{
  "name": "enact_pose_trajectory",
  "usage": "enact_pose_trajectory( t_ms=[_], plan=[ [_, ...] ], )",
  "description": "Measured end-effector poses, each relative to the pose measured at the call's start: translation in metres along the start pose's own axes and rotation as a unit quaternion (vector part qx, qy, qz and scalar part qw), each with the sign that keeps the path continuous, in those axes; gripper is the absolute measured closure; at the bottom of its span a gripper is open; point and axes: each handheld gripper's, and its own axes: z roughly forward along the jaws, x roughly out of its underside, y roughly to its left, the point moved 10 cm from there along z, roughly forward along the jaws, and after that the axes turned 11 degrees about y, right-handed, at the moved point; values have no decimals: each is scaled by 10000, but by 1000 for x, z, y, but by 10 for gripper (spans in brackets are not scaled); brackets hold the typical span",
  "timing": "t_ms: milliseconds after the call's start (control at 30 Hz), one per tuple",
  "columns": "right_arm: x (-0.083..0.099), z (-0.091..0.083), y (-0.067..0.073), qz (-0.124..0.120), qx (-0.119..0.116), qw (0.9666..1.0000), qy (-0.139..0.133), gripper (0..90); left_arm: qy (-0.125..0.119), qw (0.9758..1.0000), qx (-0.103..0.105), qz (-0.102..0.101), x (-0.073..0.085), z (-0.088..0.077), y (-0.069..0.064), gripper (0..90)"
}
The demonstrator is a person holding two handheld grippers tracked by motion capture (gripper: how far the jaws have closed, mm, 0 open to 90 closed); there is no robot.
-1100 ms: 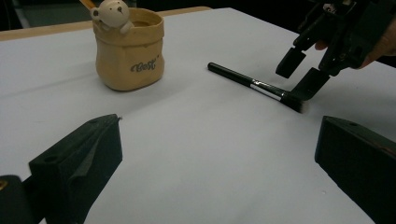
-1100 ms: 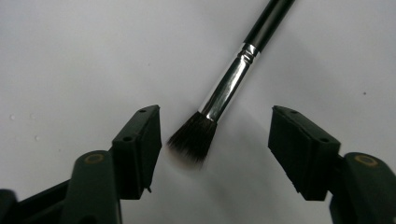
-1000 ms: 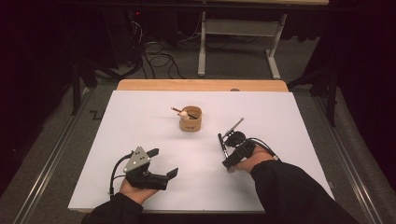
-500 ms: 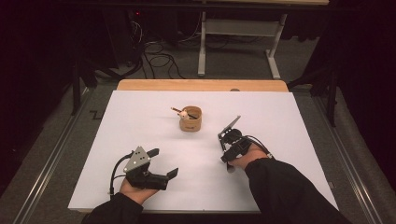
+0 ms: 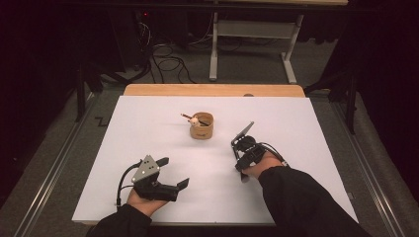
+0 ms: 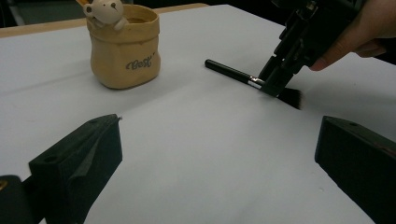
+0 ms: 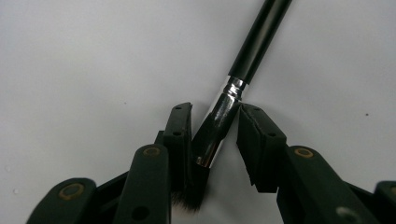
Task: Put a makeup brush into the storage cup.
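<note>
On the white surface a black brush lies right of centre, its handle pointing away toward the far side and its dark bristles at the near end. The right hand-held gripper reaches down over it from the near right. Seen along that gripper's own jaws, the brush's silver ferrule sits between the two pads: one pad looks to be against it, while a narrow gap shows at the other. The jaws have just been closing around the ferrule, and they stand narrow now. From the left gripper's view the brush lies level on the surface with the right gripper over its ferrule, just behind the bristles.

A tan cup stands a little left of the brush and farther back, well apart from it. It carries a small pale bear figure on its rim and a thin stick that leans out to the left.

The left hand-held gripper rests at the near left, held in the person's hand, its jaws wide with nothing between them. It points toward the middle of the surface, well apart from both cup and brush.
</note>
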Motion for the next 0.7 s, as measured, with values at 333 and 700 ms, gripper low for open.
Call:
enact_pose_trajectory(
  t_ms=[333,700],
  plan=[
    [-1,1,-5,-74,189,9998,23,764,2,10000,-7,4,0,0,0,15],
    [0,0,-4,-179,295,9994,51,787,1,10000,-12,21,0,0,0,17]
  ],
)
